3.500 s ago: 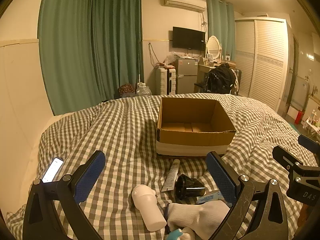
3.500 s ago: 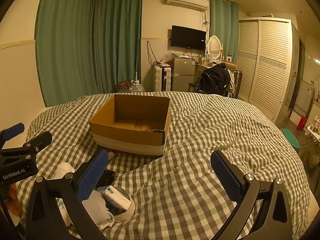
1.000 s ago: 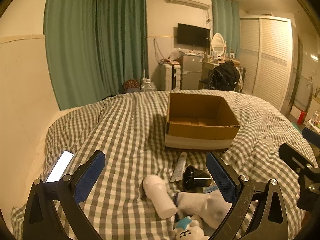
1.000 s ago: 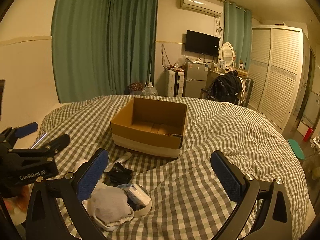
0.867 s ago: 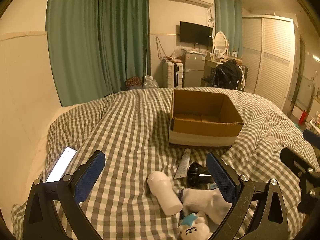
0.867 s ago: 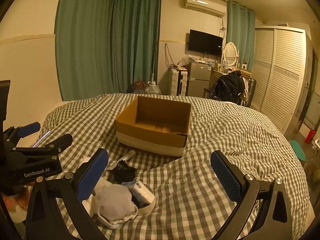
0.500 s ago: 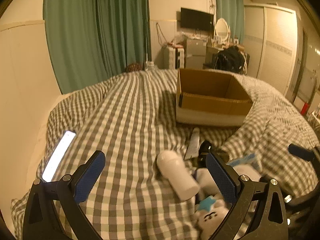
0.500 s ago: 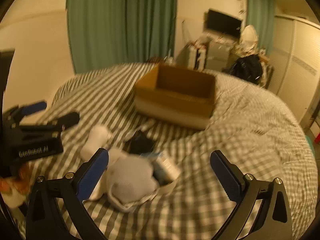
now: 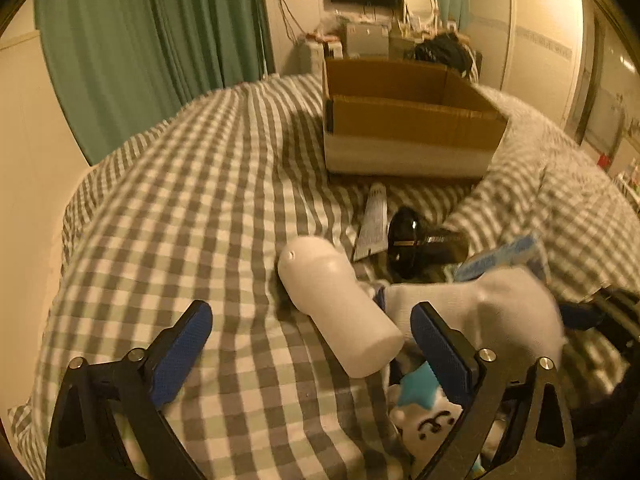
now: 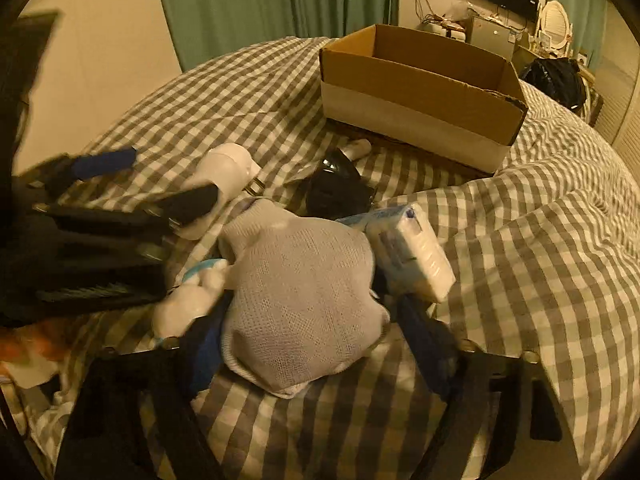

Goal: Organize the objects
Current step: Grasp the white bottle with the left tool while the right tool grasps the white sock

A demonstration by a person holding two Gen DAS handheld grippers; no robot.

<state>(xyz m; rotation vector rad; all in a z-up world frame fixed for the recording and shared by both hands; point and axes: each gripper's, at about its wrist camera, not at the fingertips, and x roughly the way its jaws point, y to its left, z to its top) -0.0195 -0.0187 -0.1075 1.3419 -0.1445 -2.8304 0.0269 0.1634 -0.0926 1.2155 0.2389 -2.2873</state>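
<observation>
White plastic fills the middle of the left wrist view: the bottle, small and lower in frame a second ago, now lies between the spread jaws of the left gripper, which are closing, pads not yet touching. The cardboard box sits upper right, well apart.

From the right wrist view, the grey sock, formerly at lower left, now sits centre-bottom between the closing jaws of the right gripper; blur hides whether the pads press yet. Both pickups look imminent.
</observation>
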